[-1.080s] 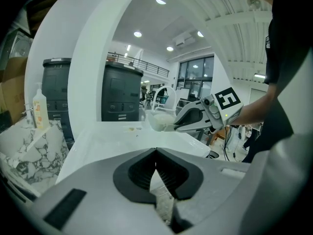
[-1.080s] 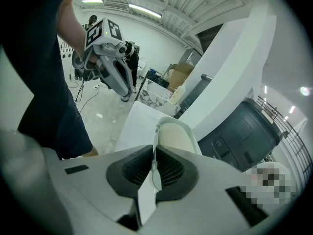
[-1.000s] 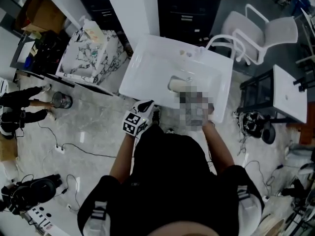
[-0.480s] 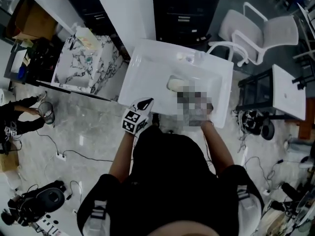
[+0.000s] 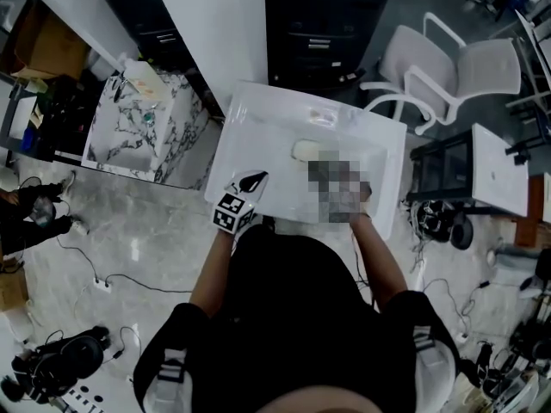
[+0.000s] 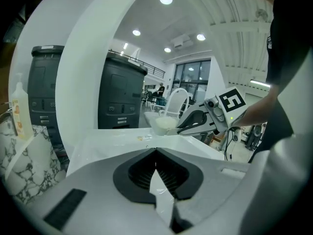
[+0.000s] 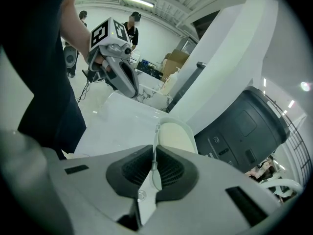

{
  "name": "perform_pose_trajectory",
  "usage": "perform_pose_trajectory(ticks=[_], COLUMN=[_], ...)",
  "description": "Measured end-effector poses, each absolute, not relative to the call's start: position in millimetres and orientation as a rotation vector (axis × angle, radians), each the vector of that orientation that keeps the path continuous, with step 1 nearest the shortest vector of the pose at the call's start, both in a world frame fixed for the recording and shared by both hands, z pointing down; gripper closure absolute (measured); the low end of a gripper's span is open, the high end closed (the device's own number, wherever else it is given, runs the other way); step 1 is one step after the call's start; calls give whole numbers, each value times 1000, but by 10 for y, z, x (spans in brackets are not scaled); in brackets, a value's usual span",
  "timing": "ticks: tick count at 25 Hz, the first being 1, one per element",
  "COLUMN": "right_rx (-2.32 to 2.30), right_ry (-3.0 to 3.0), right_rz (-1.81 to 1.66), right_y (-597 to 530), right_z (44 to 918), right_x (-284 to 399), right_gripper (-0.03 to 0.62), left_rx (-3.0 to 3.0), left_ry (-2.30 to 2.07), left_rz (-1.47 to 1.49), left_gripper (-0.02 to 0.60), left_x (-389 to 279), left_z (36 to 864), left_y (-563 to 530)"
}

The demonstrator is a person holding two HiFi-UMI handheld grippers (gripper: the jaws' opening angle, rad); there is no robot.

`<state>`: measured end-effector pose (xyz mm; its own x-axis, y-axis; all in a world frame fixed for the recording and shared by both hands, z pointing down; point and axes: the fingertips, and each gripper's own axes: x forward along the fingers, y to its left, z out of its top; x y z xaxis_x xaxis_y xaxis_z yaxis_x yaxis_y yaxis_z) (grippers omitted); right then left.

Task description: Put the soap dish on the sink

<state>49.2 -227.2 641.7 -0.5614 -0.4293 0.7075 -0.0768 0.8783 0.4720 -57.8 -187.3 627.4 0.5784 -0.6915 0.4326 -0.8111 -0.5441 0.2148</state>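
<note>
The white sink (image 5: 258, 136) lies below me, its flat top seen close in the left gripper view (image 6: 117, 141). An oval white soap dish (image 5: 303, 150) hangs over the sink's middle. My right gripper (image 7: 154, 150) is shut on the rim of the soap dish (image 7: 173, 133); in the head view a mosaic patch hides this gripper. The left gripper view shows the right gripper (image 6: 195, 121) holding the dish (image 6: 164, 125) above the sink. My left gripper (image 5: 256, 177) hovers at the sink's near left edge, shut with nothing in it (image 6: 156, 151).
A marble-patterned cabinet (image 5: 142, 119) with a bottle (image 6: 18, 109) stands left of the sink. Dark cabinets (image 5: 323, 24) are behind it. A white chair (image 5: 448, 67) and a white table (image 5: 495, 166) stand to the right. Cables (image 5: 103, 278) run across the floor.
Both grippers and the soap dish stay almost where they were over the sink. The head view has drifted a little, and a person on the floor at the left has moved towards the frame's edge.
</note>
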Motion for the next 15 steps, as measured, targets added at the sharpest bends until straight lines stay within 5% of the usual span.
perform_pose_trajectory(ticks=[15], right_rx=[416], right_ry=[-2098], right_rz=[-450], right_y=[-2744], right_z=[6513], right_x=[224], right_gripper=[582], left_rx=[2443], left_ry=[-1113], left_rz=[399], left_gripper=[581], left_x=[-818], left_z=[6359], left_y=[-2470])
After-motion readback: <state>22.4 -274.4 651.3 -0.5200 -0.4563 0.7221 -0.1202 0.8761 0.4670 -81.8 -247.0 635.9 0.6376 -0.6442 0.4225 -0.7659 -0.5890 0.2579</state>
